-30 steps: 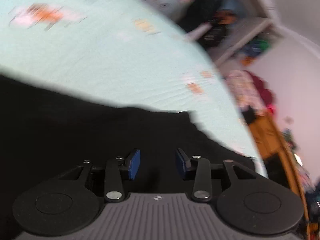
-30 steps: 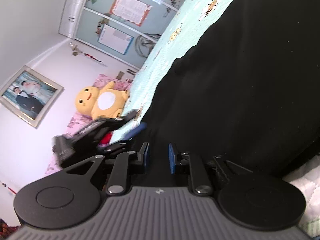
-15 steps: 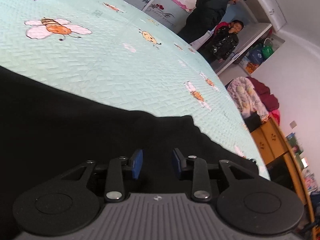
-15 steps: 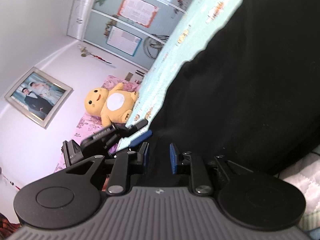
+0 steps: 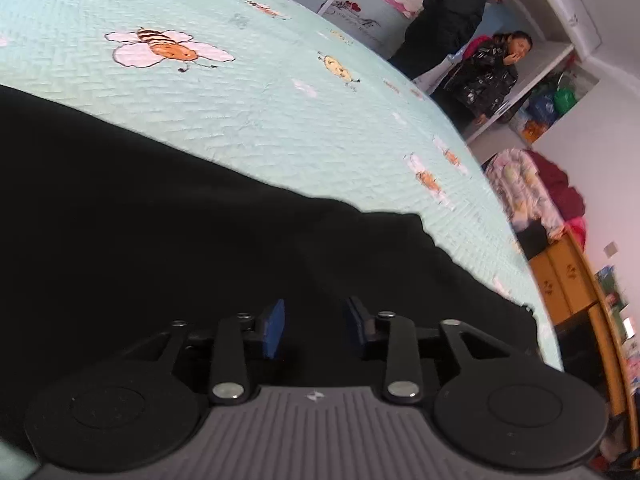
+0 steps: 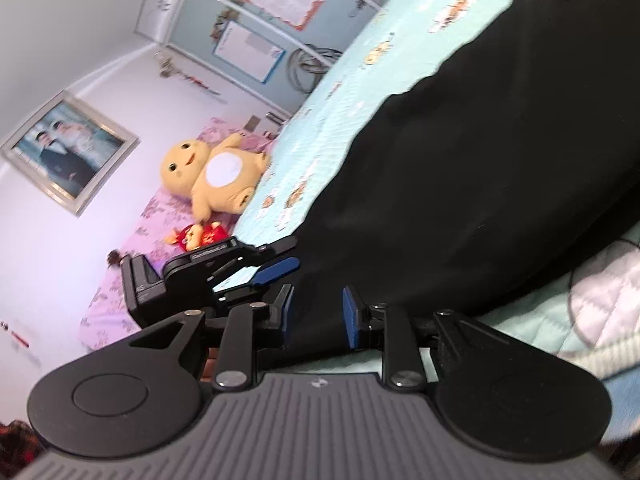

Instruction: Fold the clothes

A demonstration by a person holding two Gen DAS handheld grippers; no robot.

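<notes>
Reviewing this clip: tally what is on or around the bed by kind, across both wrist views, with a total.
Black garment: 1
Claws: 2, left claw, right claw
Plush toys: 2, yellow plush, red plush
Bystanders: 2, standing person, seated person
Total: 7

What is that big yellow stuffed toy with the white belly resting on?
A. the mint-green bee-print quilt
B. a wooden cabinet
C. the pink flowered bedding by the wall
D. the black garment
C. The yellow stuffed toy with the white belly lies on the pink flowered bedding, beside the mint-green bee-print quilt.
</notes>
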